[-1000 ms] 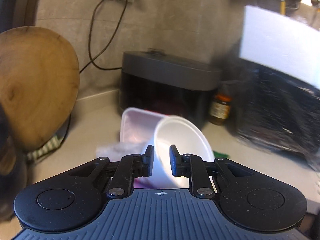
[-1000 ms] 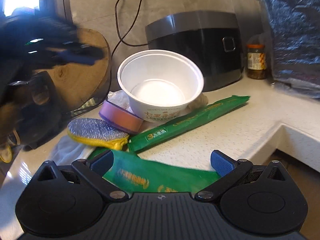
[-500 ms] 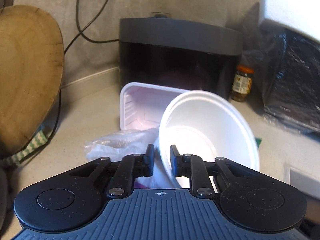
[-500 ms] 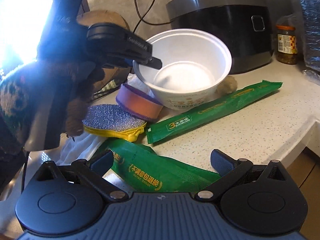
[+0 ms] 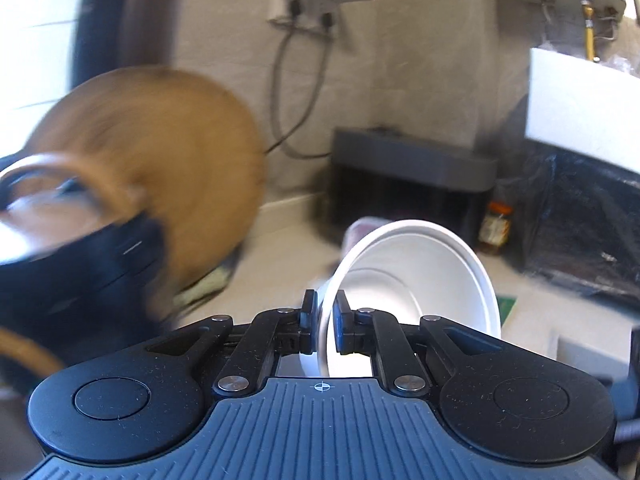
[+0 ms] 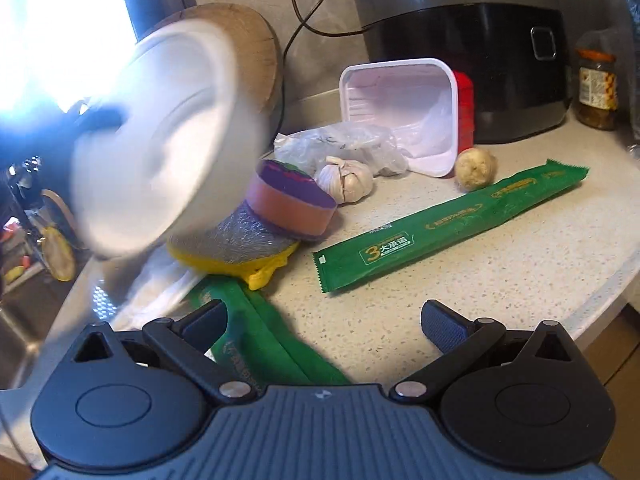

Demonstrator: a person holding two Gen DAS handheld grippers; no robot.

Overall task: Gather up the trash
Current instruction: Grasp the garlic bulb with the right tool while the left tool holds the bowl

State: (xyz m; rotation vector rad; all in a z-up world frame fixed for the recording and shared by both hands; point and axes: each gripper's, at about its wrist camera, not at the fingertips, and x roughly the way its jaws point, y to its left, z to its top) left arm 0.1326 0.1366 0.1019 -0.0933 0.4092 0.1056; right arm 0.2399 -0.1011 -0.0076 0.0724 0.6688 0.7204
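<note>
My left gripper [image 5: 325, 320] is shut on the rim of a white foam bowl [image 5: 416, 276] and holds it tilted in the air. The bowl also shows blurred at the left of the right wrist view [image 6: 160, 148]. My right gripper [image 6: 324, 328] is open and empty, low over the counter above a crumpled green wrapper [image 6: 260, 340]. A long green wrapper [image 6: 448, 224], a white and red plastic tray [image 6: 404, 112] on its side and a clear plastic bag [image 6: 344, 144] lie on the counter.
A black rice cooker [image 6: 468, 44] and a jar [image 6: 598, 88] stand at the back. A wooden board [image 6: 248, 48] leans on the wall. Sponges [image 6: 288, 200], a scouring pad [image 6: 236, 240], garlic [image 6: 348, 180] and a ginger lump [image 6: 476, 168] lie on the counter [image 6: 500, 280]. A sink [image 6: 24, 320] is at left.
My left gripper has lifted the white bowl off the counter and swung it left, uncovering the tray, bag and garlic. The right gripper stayed open and nearly still.
</note>
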